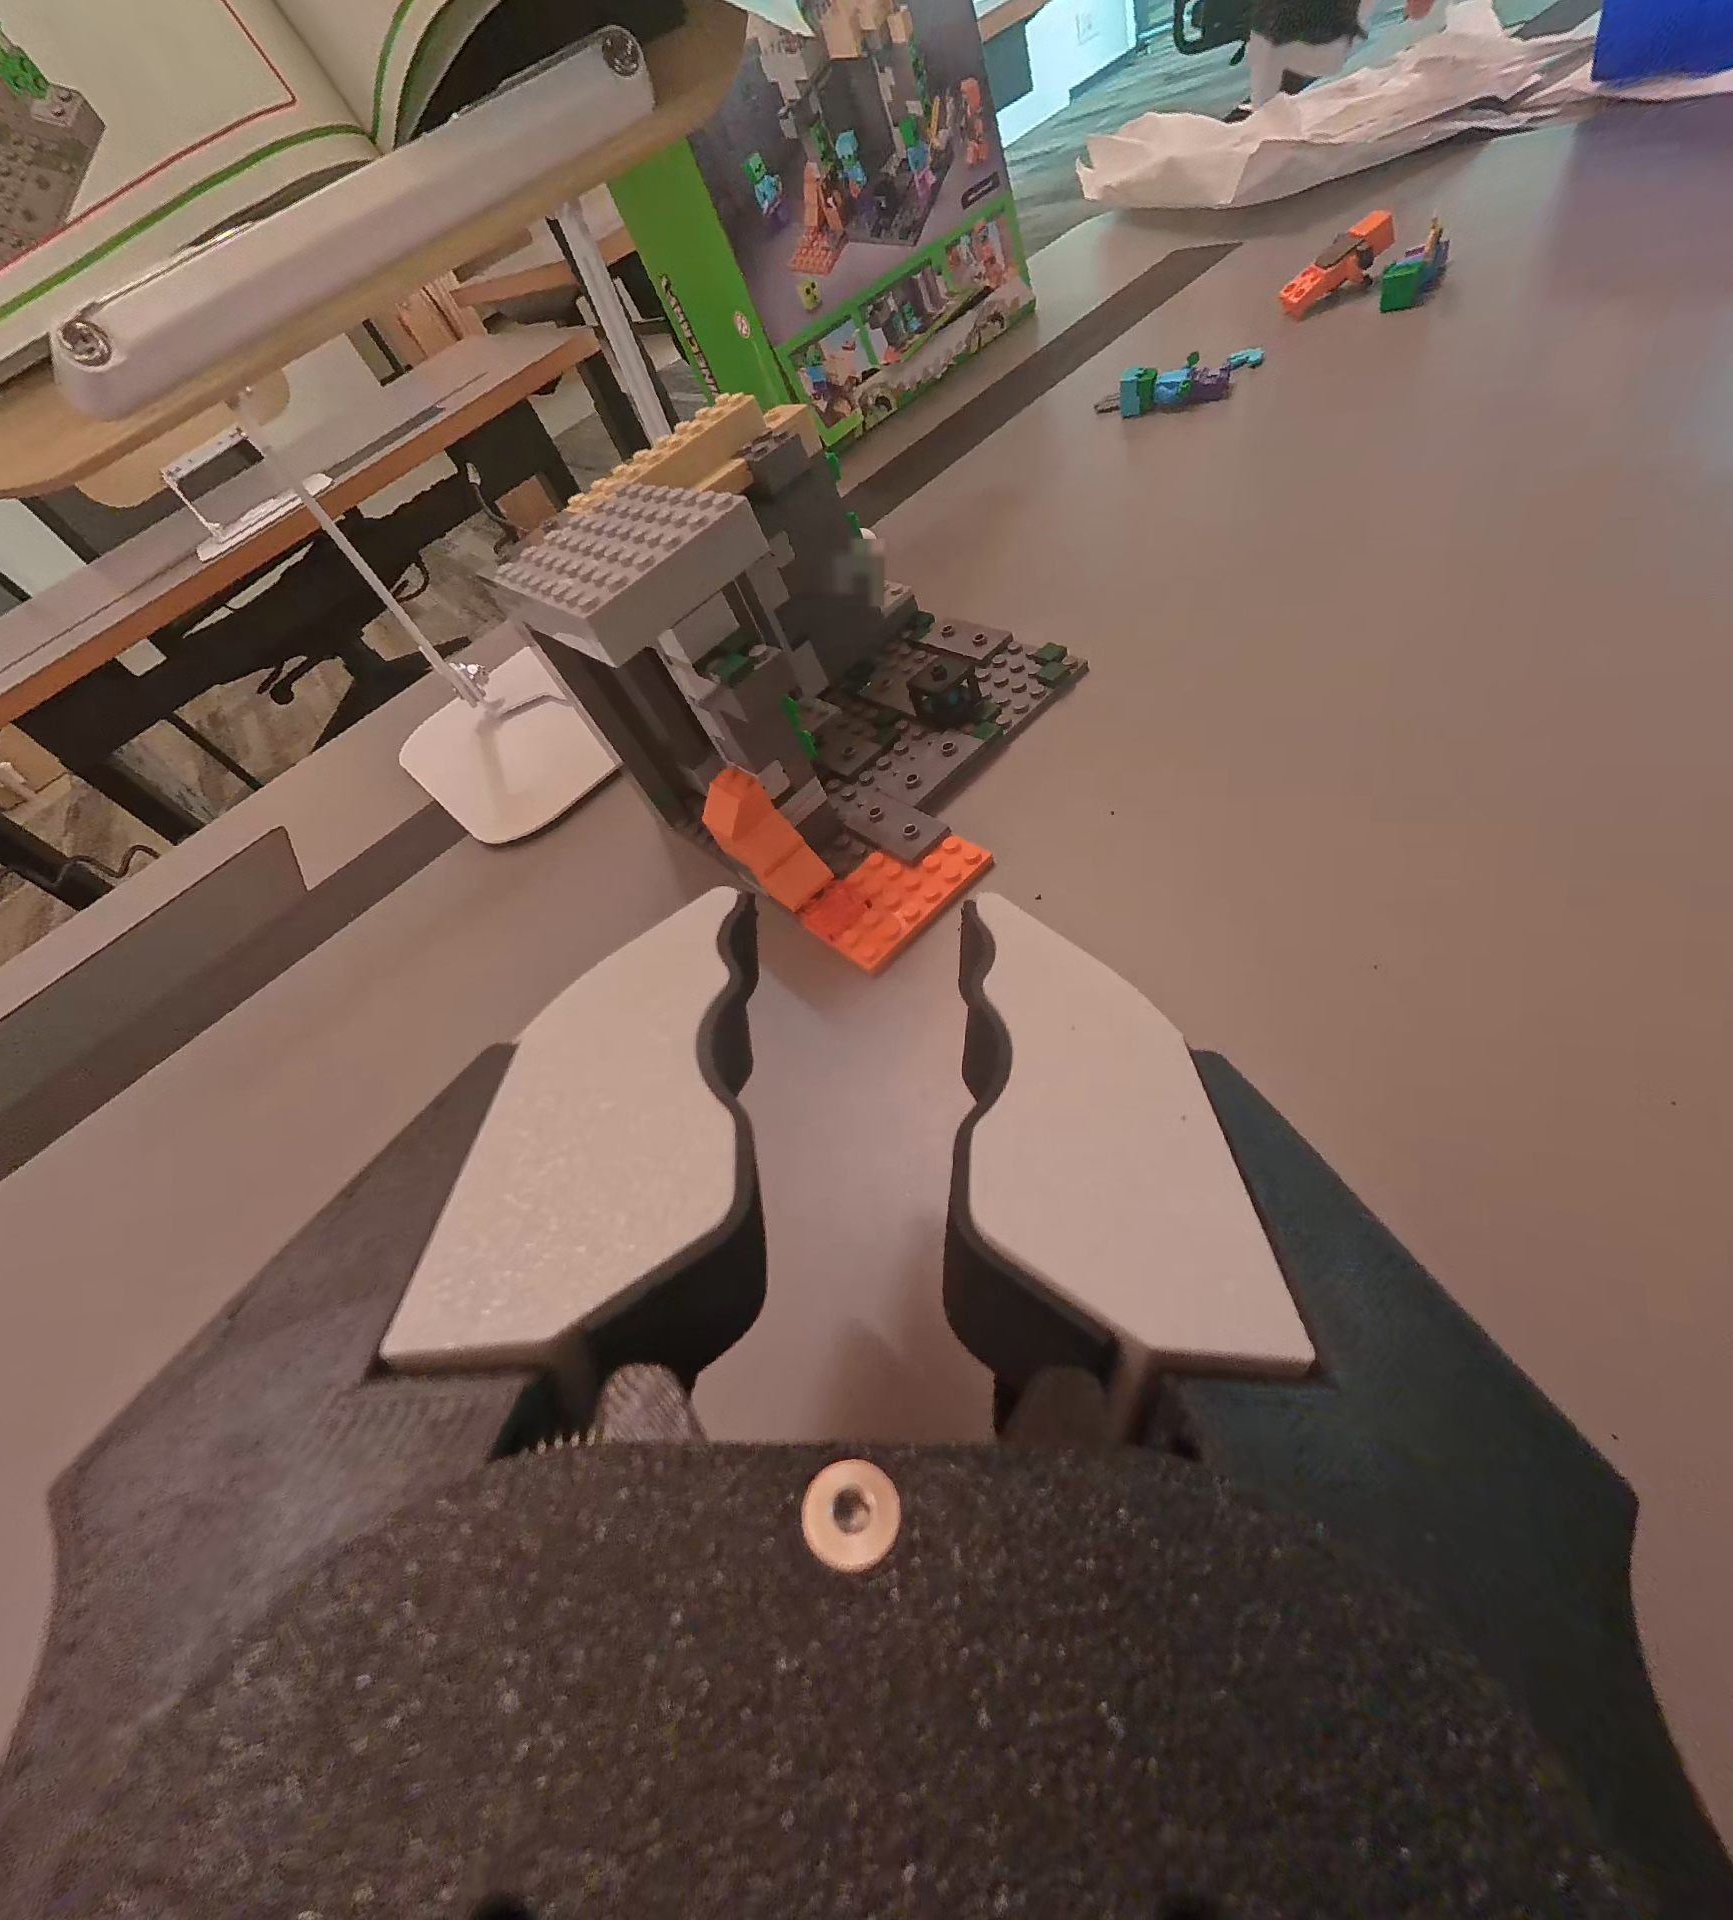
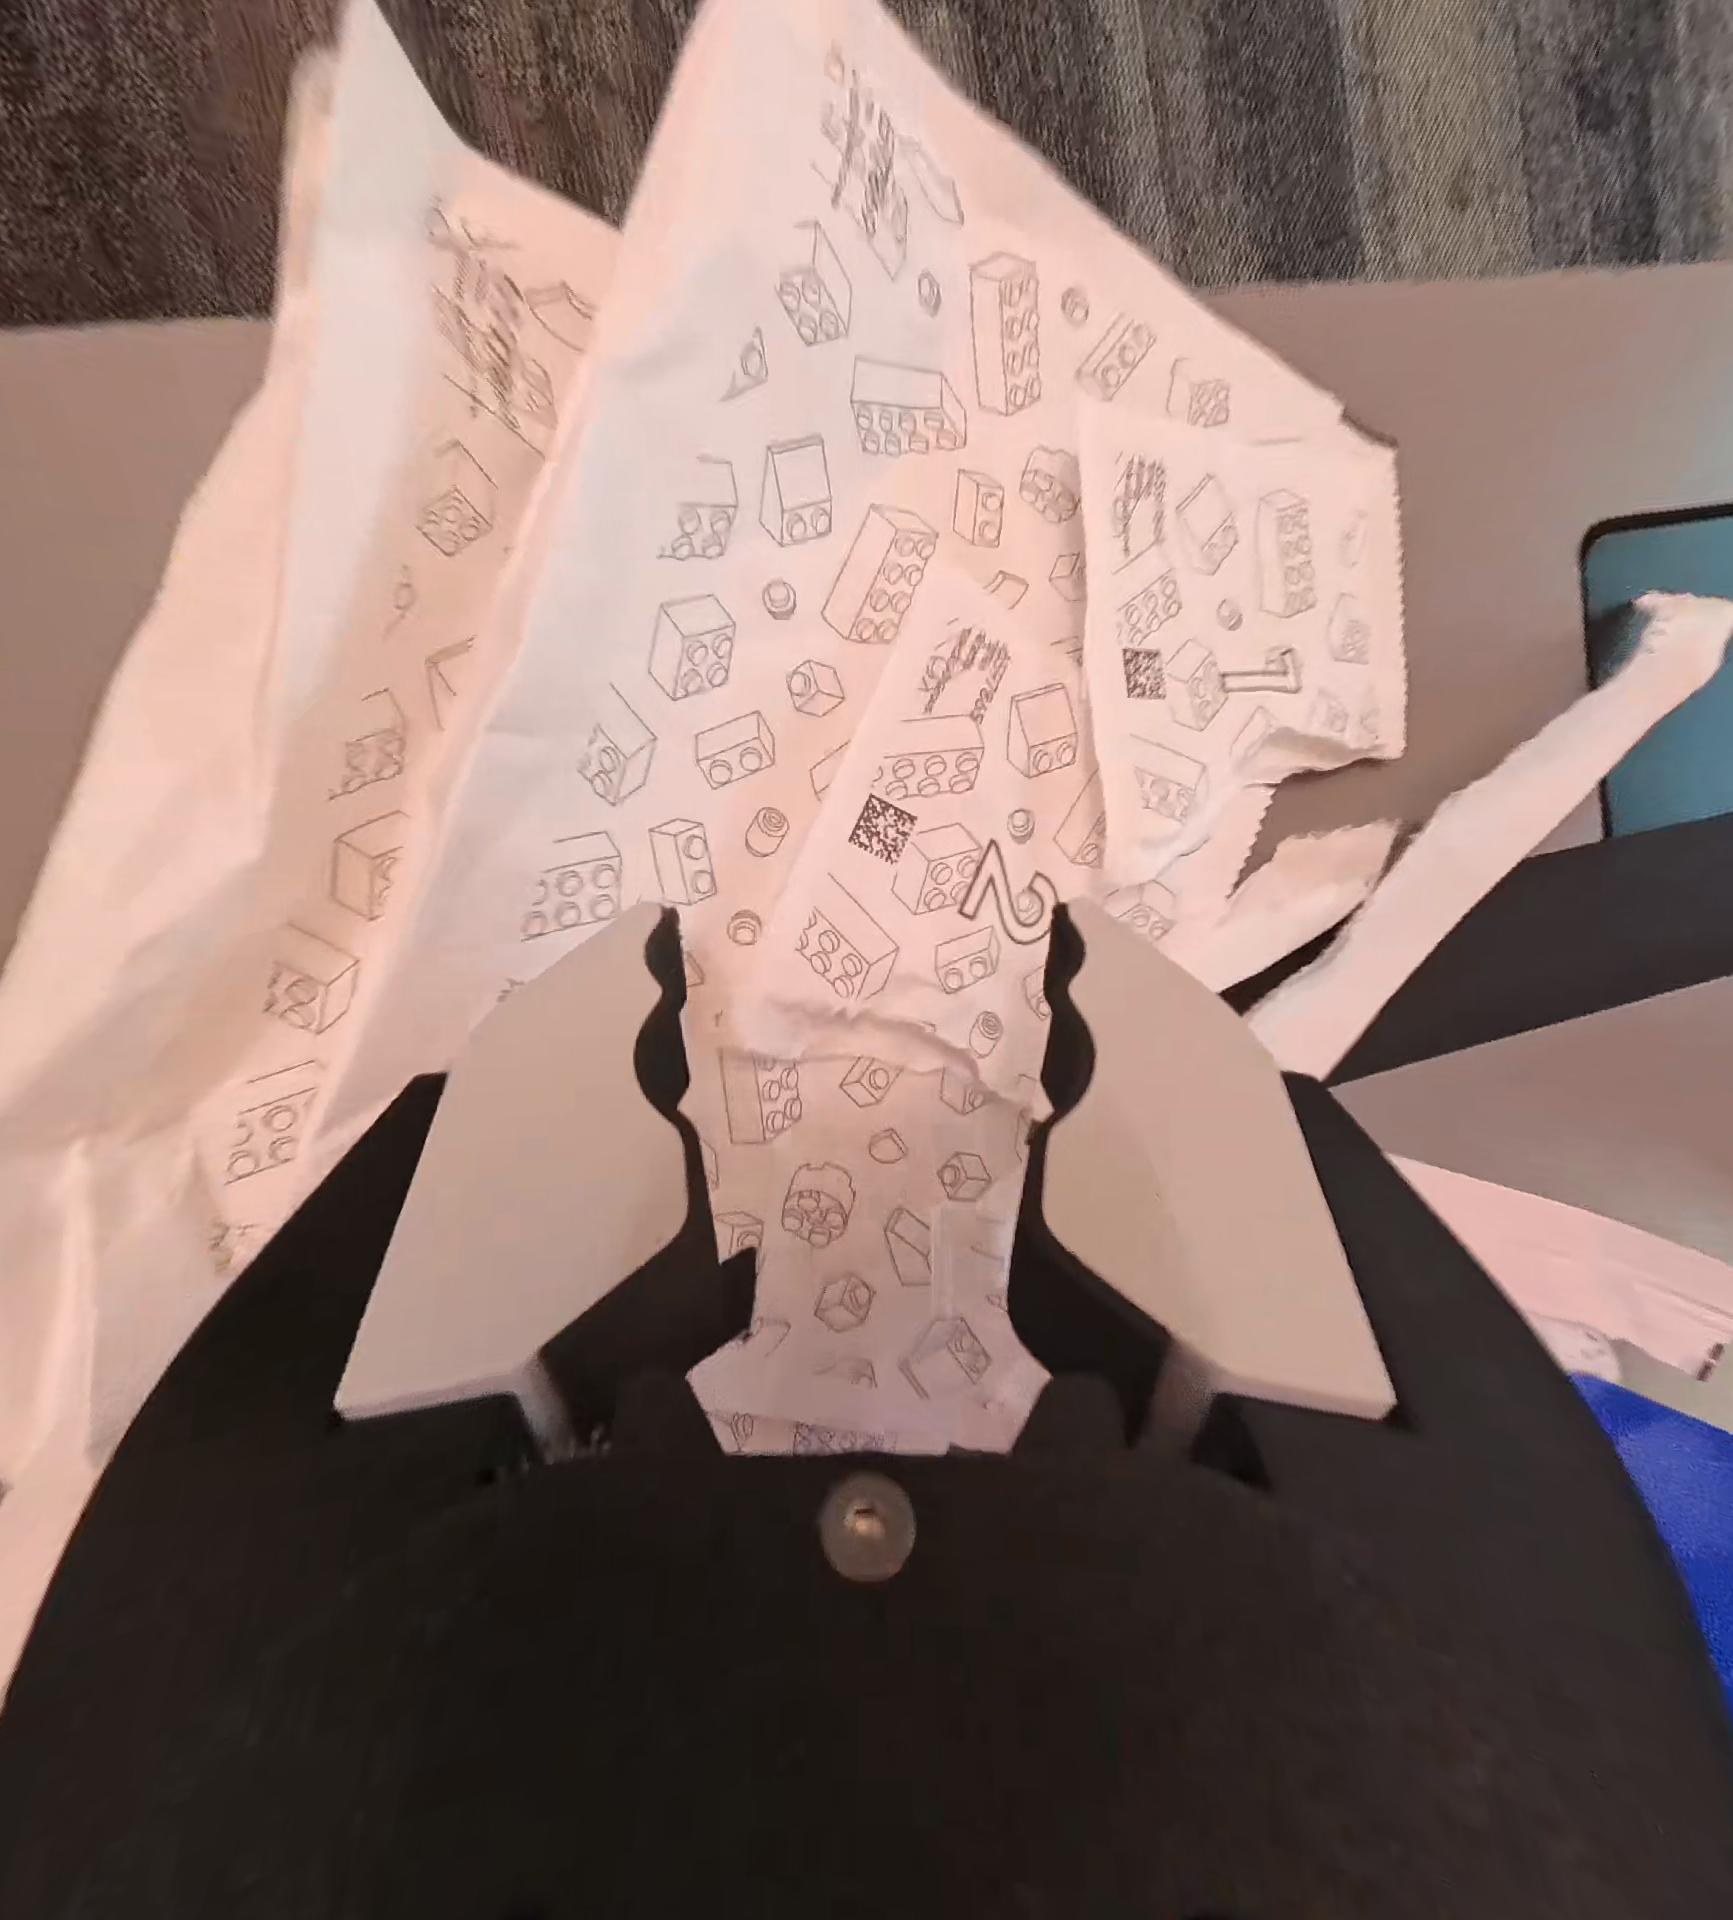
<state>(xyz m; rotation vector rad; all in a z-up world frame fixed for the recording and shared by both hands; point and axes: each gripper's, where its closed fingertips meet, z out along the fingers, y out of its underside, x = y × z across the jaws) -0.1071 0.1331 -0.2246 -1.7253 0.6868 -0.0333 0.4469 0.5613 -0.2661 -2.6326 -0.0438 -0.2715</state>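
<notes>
Left gripper (image 1: 857, 909) fingers parted, empty, just short of orange plate (image 1: 903, 894) at brick model's (image 1: 737, 665) near corner. Right gripper (image 2: 862, 920) fingers spread over torn paper bags (image 2: 841, 582), none pinched.

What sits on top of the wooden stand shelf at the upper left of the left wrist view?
An open instruction booklet lies on the wooden stand shelf, behind a white bar along its front edge. The booklet's far pages run out of frame, and whatever lies under it is covered.

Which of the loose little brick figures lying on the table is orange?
The orange brick figure, farthest back near the crumpled paper; the nearer one is blue and purple.
</notes>
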